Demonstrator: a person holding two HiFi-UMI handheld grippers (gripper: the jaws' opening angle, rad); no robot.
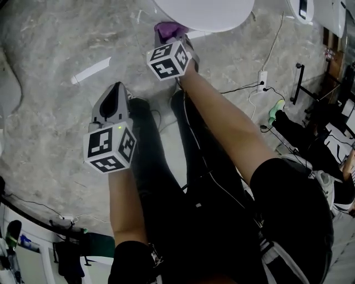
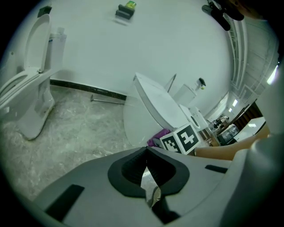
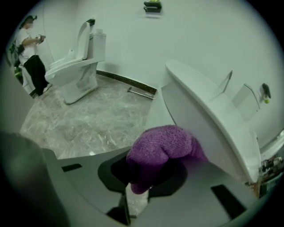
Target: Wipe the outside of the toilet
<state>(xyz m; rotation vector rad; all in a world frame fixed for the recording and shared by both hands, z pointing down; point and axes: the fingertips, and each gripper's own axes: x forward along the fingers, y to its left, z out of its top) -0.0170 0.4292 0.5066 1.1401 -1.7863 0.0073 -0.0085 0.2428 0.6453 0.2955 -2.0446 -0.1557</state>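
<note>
Right gripper (image 3: 146, 177) clamps a bunch of the soft-looking purple cloth (image 3: 162, 146) by the slick toilet (image 3: 208, 119); left gripper (image 2: 146, 170) closed, empty

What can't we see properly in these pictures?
Toilet: head view, mostly cut off by the top edge.
Purple cloth: head view, largely hidden behind the right gripper; contact with the toilet unclear.
Thing in the bystander's hands: right gripper view, too small.
Green-black wall object: left gripper view, too small.
</note>
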